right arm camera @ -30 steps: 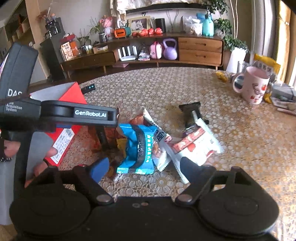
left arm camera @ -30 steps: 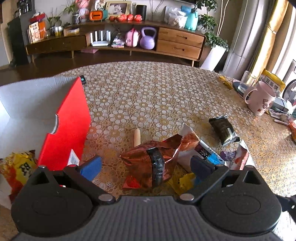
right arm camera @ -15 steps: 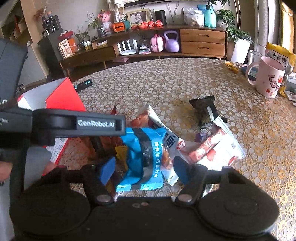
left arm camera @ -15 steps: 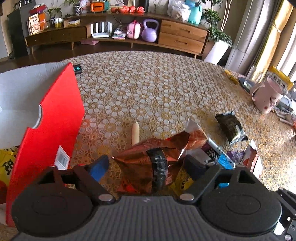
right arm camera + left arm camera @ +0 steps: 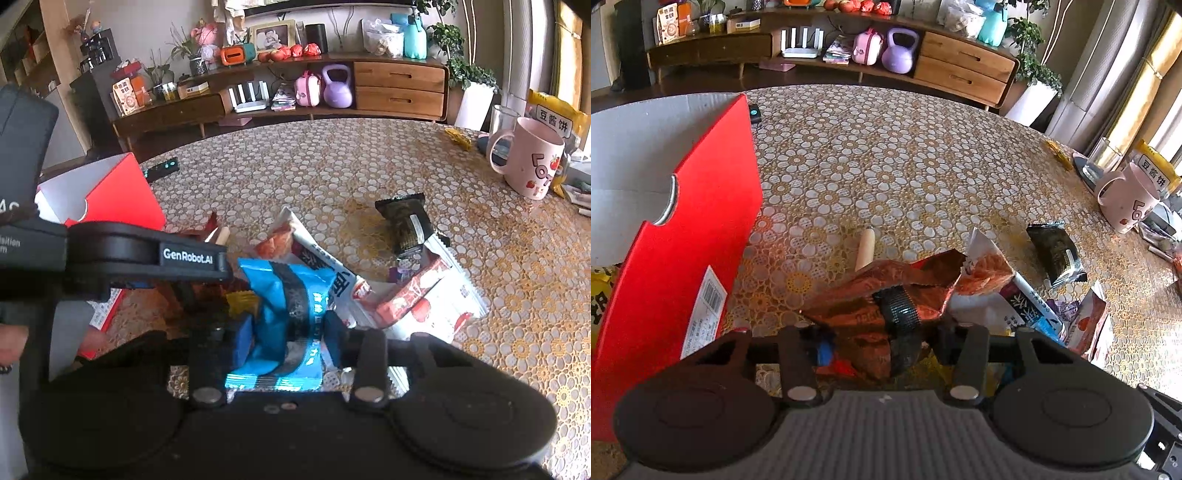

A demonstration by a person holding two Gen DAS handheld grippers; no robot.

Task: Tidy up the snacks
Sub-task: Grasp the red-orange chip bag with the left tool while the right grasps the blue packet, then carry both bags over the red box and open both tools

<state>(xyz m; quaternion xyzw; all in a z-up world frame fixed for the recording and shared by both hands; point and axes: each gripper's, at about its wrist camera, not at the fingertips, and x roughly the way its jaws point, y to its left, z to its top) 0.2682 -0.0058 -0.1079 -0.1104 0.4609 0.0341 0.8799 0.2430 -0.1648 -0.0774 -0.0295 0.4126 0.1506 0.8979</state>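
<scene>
A crumpled copper-brown snack packet [image 5: 886, 295] lies on the patterned tablecloth between my left gripper's [image 5: 882, 349] fingers. Its jaws are closing and the pads press the packet's sides. In the right wrist view a blue snack packet [image 5: 280, 291] is pinched between the blue pads of my right gripper [image 5: 288, 339], whose jaws are also closing. The left gripper's body [image 5: 147, 254] reaches in just left of the blue packet. An open red box [image 5: 694, 240] stands at the left, with a yellow packet showing inside it.
Loose snacks lie around: a small sausage stick [image 5: 865, 249], a dark packet [image 5: 406, 225], white-and-red packets [image 5: 424, 299]. A pink mug [image 5: 528, 158], a glass [image 5: 1102, 158] and a yellow bag sit at the right edge. A remote [image 5: 754, 112] lies behind the box.
Both grippers sank slightly toward the pile and their jaws narrowed. The left pads came in on the copper packet, the right pads on the blue packet, which now buckles.
</scene>
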